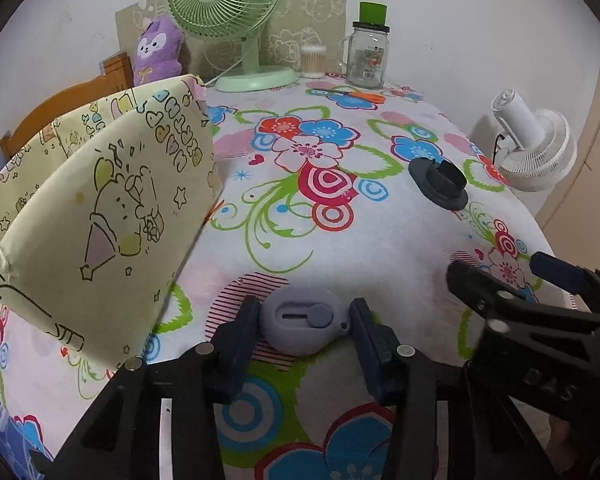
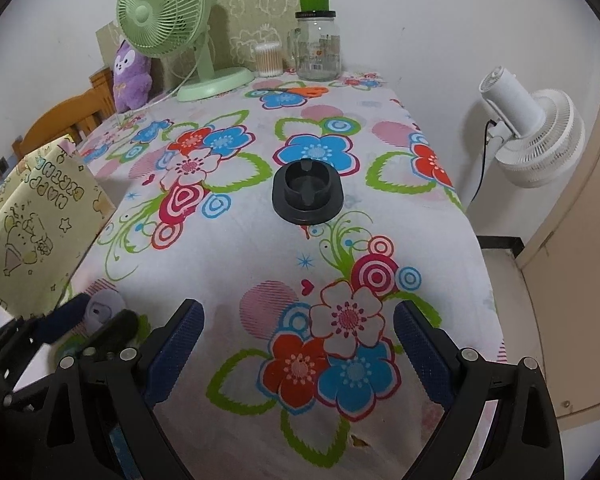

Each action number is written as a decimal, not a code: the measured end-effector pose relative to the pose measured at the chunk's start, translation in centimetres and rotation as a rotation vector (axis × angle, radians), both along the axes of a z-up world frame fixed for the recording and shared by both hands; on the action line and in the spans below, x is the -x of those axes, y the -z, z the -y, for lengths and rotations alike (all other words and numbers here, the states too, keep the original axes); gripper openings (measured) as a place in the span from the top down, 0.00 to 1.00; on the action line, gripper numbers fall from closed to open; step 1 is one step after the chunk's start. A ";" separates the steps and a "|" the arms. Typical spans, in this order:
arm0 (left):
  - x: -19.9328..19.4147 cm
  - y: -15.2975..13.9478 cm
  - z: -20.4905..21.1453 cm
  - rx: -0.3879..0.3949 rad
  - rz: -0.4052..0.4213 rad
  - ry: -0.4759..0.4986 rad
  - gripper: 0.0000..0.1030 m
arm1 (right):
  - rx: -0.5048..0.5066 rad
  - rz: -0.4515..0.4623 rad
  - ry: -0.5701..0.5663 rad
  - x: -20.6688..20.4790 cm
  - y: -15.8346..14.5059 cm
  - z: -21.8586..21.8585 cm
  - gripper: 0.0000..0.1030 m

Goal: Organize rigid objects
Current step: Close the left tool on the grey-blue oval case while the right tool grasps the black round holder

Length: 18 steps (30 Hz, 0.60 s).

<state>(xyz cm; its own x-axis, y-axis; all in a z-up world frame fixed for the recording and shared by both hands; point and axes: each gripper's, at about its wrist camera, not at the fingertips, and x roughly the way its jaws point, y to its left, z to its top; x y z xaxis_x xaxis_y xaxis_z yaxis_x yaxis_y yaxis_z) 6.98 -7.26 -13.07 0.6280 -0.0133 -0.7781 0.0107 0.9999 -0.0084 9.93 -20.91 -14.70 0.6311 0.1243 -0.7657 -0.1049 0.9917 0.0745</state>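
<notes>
A small grey oval box cutter [image 1: 303, 319] lies on the flowered tablecloth [image 1: 340, 240]. My left gripper [image 1: 304, 322] is open with its fingers on either side of the cutter, small gaps showing. The cutter shows partly in the right wrist view [image 2: 102, 309], behind the left gripper [image 2: 90, 322]. A dark round ashtray [image 1: 439, 182] sits further back right; it is ahead of my right gripper [image 2: 298, 338] in its view [image 2: 307, 192]. My right gripper is open and empty above the cloth, and shows at the right of the left wrist view [image 1: 504, 280].
A yellow cartoon-print storage box [image 1: 100, 216] stands at the left. At the back stand a green desk fan [image 1: 228, 12], a purple plush [image 1: 158, 50], cotton swabs [image 1: 313, 62], a glass jar [image 1: 370, 54] and orange scissors [image 1: 358, 96]. A white fan [image 1: 536, 148] stands off the table's right edge.
</notes>
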 end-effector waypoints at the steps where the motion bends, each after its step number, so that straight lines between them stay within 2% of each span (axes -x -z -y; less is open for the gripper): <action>1: -0.1 0.0 0.1 -0.002 -0.003 -0.001 0.54 | 0.005 -0.005 -0.003 -0.3 0.1 -0.1 0.05; 8: -2.0 -0.3 1.3 0.002 -0.026 0.041 0.54 | 0.002 -0.024 0.005 -2.2 0.1 0.1 0.05; 13: -3.5 -0.4 2.8 -0.032 -0.028 0.109 0.54 | 0.025 -0.021 0.009 -3.4 0.0 0.2 0.05; 18: -5.1 -0.6 3.6 -0.040 -0.038 0.134 0.54 | 0.028 -0.021 0.015 -4.8 -0.2 0.4 0.05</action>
<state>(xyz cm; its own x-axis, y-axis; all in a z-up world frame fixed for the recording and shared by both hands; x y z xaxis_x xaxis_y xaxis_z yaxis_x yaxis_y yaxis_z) 12.10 -10.84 -12.51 0.5930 -0.0636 -0.8027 0.1442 0.9892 0.0282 14.74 -21.29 -14.51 0.6169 0.0929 -0.7816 -0.0885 0.9949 0.0484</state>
